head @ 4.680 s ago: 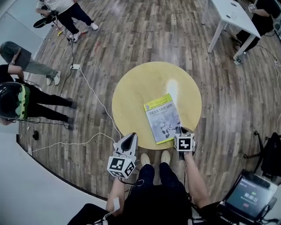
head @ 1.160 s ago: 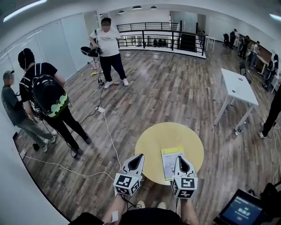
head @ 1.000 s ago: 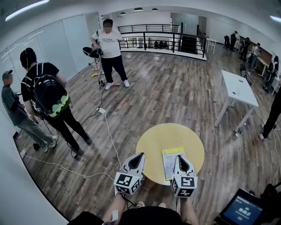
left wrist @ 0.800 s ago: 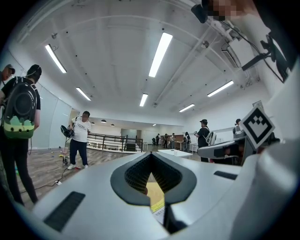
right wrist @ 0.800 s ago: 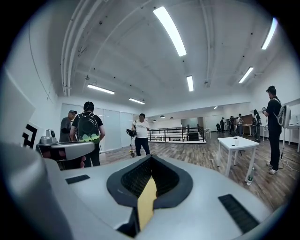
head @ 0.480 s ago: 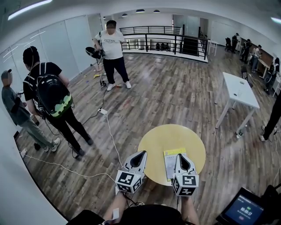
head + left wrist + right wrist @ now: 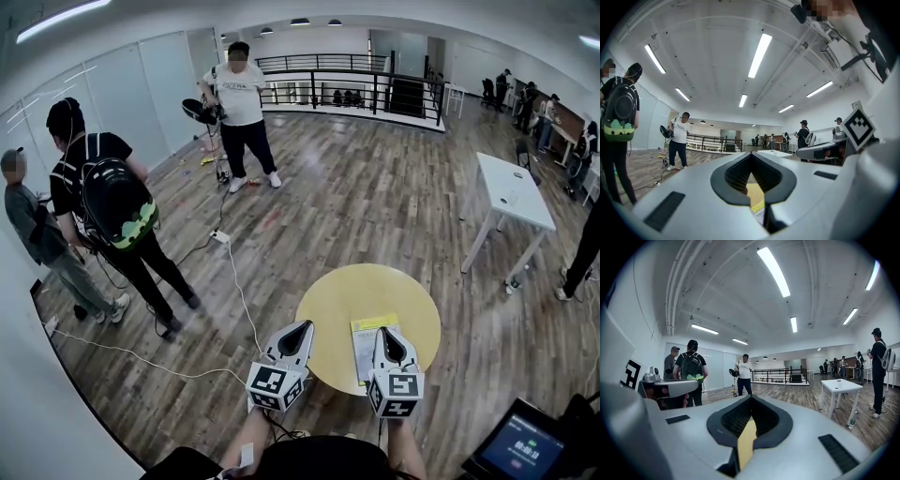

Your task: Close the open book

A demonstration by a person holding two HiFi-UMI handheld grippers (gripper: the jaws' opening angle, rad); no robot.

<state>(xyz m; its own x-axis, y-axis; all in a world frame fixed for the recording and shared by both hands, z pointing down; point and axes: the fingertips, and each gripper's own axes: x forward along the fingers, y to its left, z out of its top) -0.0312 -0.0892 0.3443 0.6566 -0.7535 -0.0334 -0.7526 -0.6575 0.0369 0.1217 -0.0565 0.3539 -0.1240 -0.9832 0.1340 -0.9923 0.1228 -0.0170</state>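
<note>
Jaws on the left gripper (image 7: 751, 154) meet at their tips with nothing between them, and its own view shows only a strip of tabletop and a book edge through the gap behind the tips. The right gripper (image 7: 751, 397) is clenched the same way and is likewise empty, the yellow in its gap being the table beyond. In the head view both tools hover side by side at the person's front, pointing level, the left one just off the table's near rim and the right one over the book's near end; whether that one touches it cannot be told from here. Just past them the book (image 7: 367, 339) lies flat on the near half of the round yellow table (image 7: 370, 286), cover up with a yellow-green band at its far end, and no spread of pages shows. The closing therefore looks done, and little seems left beyond drawing the tools away. Farther off, a cable (image 7: 234, 291) trails over the wooden floor, a person with a backpack (image 7: 103, 202) stands at the left, and a white table (image 7: 511, 192) stands at the right.
</note>
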